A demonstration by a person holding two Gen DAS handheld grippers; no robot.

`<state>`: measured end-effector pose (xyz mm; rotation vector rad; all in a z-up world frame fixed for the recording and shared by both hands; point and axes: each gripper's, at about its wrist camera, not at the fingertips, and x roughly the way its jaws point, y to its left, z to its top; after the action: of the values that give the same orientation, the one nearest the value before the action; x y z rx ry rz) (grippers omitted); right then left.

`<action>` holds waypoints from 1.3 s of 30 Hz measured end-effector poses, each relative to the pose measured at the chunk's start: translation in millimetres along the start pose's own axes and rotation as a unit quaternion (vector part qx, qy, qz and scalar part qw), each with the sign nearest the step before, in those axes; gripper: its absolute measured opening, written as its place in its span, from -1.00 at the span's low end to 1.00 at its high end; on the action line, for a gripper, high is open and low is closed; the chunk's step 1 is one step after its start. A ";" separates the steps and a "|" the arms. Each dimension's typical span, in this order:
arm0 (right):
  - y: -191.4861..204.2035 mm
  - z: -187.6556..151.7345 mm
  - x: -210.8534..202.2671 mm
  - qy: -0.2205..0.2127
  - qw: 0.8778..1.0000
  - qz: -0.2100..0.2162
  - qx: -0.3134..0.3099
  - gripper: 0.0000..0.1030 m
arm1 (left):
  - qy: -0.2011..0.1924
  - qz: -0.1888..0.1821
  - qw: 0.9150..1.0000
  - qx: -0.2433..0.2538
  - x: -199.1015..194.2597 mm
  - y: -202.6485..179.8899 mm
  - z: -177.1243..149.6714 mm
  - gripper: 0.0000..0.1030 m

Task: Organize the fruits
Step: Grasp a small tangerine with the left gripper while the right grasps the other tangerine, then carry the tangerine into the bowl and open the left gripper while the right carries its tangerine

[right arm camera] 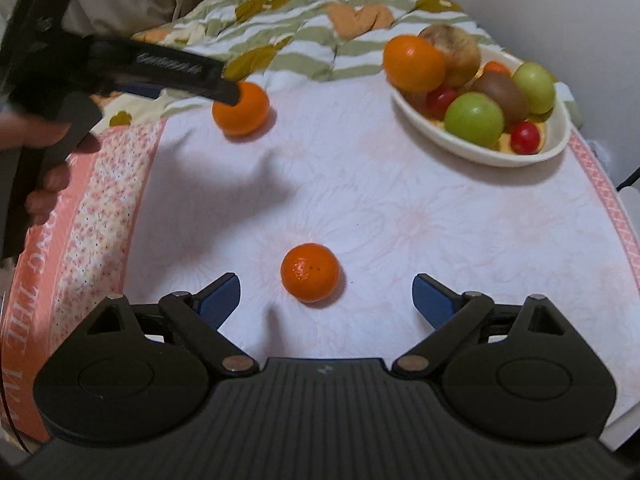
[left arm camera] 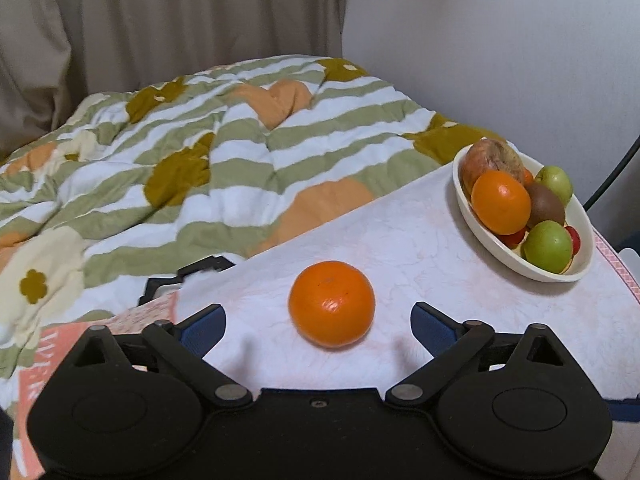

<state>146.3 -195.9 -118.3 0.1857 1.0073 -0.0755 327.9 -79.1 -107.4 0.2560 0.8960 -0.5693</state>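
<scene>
Two loose oranges lie on the white flowered tablecloth (right arm camera: 400,220). In the left wrist view, one orange (left arm camera: 332,310) sits between the blue tips of my left gripper (left arm camera: 318,311), which is open, pads clear of the fruit. In the right wrist view the same orange (right arm camera: 240,110) lies at the far left, with a black finger (right arm camera: 180,68) of the left gripper reaching its top. A smaller orange (right arm camera: 310,267) lies just ahead of my open right gripper (right arm camera: 326,280), untouched. A cream oval bowl (right arm camera: 480,156) holds an orange, green apples, a kiwi and small red fruits.
The bowl (left arm camera: 580,276) stands at the table's far right corner. A striped green, white and orange quilt (left arm camera: 200,140) covers the bed beyond the table. A pink patterned cloth border (right arm camera: 80,240) runs along the left edge. A person's hand (right arm camera: 44,160) holds the left gripper's handle.
</scene>
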 end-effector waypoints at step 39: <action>17.2 3.8 17.1 -0.023 0.998 -0.002 -0.051 0.02 | -0.001 0.016 1.000 0.016 -22.0 0.2 -39.3 0.21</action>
<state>161.1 -179.3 -128.8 0.0887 0.9633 -0.0310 291.2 -53.8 -113.7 0.2979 0.8799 -0.5549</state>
